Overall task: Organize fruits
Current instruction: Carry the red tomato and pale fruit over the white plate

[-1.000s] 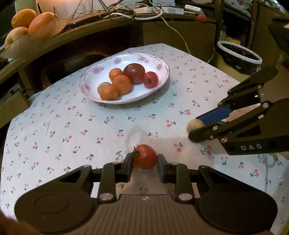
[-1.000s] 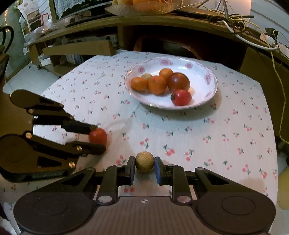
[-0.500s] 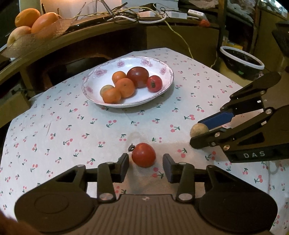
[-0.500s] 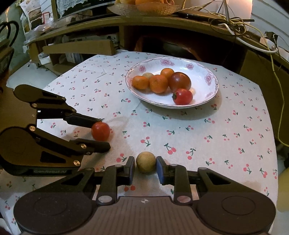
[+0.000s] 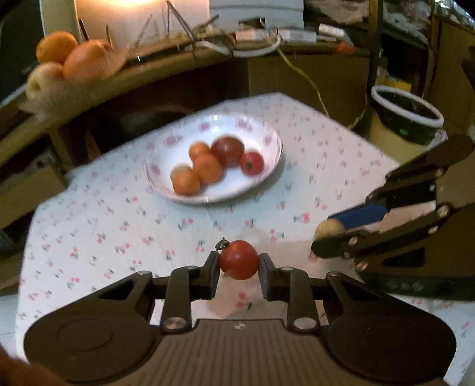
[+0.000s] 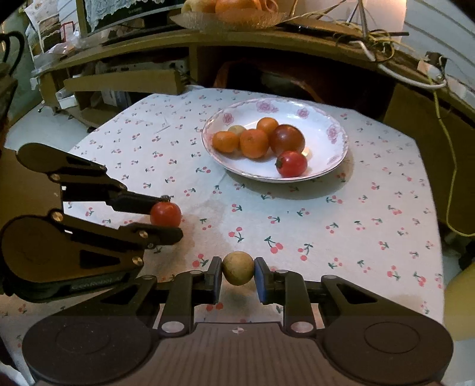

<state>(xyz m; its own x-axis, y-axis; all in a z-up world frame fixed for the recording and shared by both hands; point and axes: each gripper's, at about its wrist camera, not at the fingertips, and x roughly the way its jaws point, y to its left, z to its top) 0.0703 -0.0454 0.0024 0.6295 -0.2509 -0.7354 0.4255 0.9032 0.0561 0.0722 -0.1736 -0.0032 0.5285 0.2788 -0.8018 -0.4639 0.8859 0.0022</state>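
The left gripper [image 5: 239, 264] is pinching a red tomato [image 5: 239, 260] above the tablecloth [image 6: 341, 225]. The right gripper [image 6: 238, 271] is pinching a tan fruit [image 6: 238, 267] beside it. The plate [image 6: 323, 118] beyond is holding six fruits.

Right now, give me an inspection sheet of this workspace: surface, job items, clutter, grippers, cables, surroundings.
Surface: cherry-print tablecloth, faint stain near the middle.
Job's things: floral plate holding three oranges, a dark tomato, a red tomato and a pale fruit; red tomato; tan fruit.
Clutter: nothing seen on the cloth.
Grippers: left gripper shut on the red tomato; right gripper shut on the tan fruit.
Cables: white and yellow cords on the desk behind.
Surroundings: fruit basket on desk; lined bin on floor.
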